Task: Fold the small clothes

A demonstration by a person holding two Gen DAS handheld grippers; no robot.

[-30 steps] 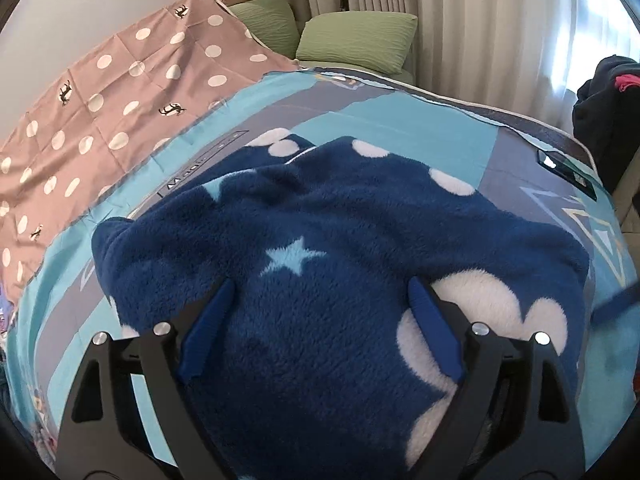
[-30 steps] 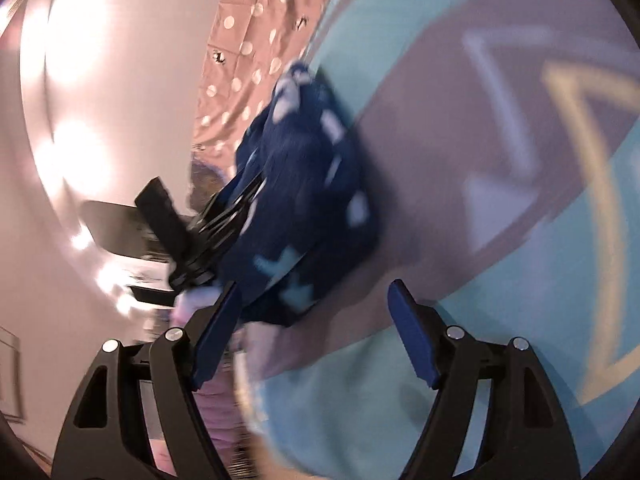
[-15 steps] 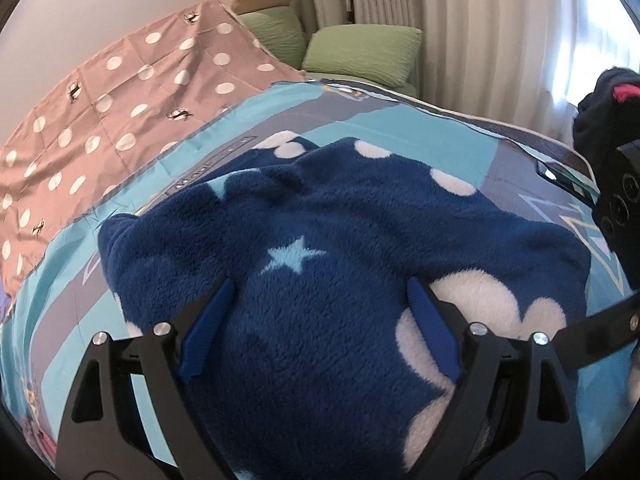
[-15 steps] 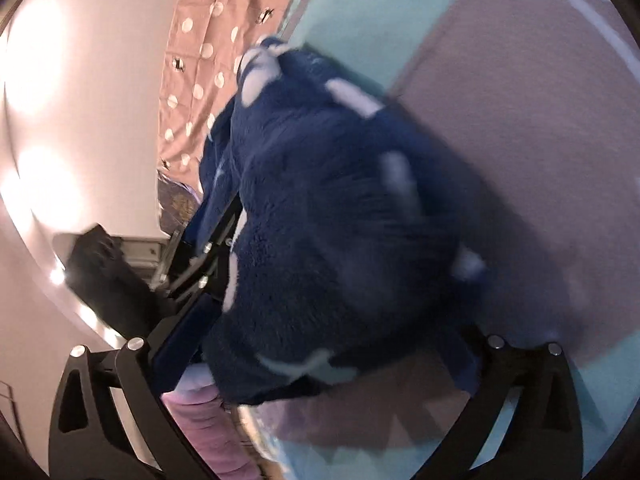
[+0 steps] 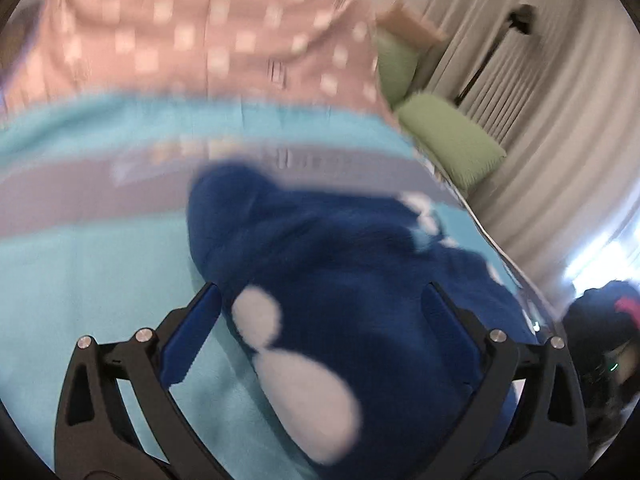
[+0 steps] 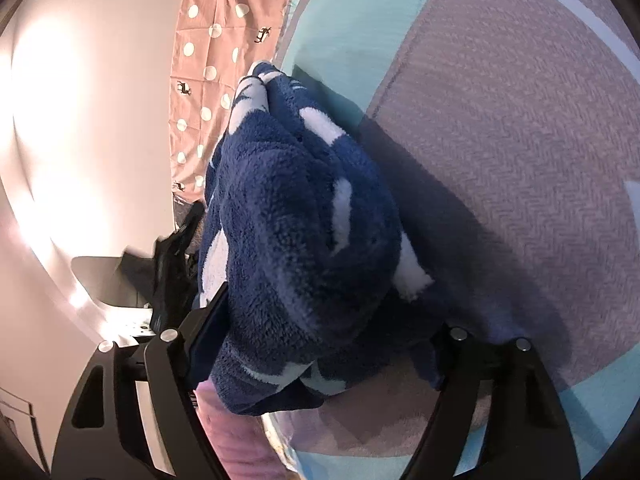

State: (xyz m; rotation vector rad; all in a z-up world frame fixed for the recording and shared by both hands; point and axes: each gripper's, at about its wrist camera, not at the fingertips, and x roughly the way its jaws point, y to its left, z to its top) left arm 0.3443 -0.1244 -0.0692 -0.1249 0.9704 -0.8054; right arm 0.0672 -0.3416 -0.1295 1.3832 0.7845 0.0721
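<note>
**Item: blue fleece garment, mid-fold on the turquoise blanket**

- Landmark: turquoise blanket (image 5: 100,280), spread flat with grey bands; all places below are given relative to it.
- Task thing: blue fleece garment (image 5: 340,280), dark blue with white blobs, is lying bunched on the blanket's middle, one thick end reaching toward the right wrist view.
- Left gripper (image 5: 320,344): its jaws are opening wide; the garment's near end is sitting between the blue pads, but the pads are standing clear of the pile, so nothing is being pinched. The view is blurred.
- Right gripper (image 6: 320,344): its jaws are closing around the doubled-up end of the garment; the fleece is filling the gap and pressing against the left pad. The right pad is hidden behind the fabric, so full contact cannot be told, though it is reading as a grip.
- Surroundings: a pink dotted sheet (image 5: 200,40) is lying beyond the blanket's far edge, with green pillows (image 5: 452,140) at its far corner.
- Step in hand, as judged: one hand is letting go while the other is taking hold of the folded bulk.
- Next move, as judged: a firm hold on all layers, then carrying that end over the rest and laying it flat on the blanket, edges matched.
</note>
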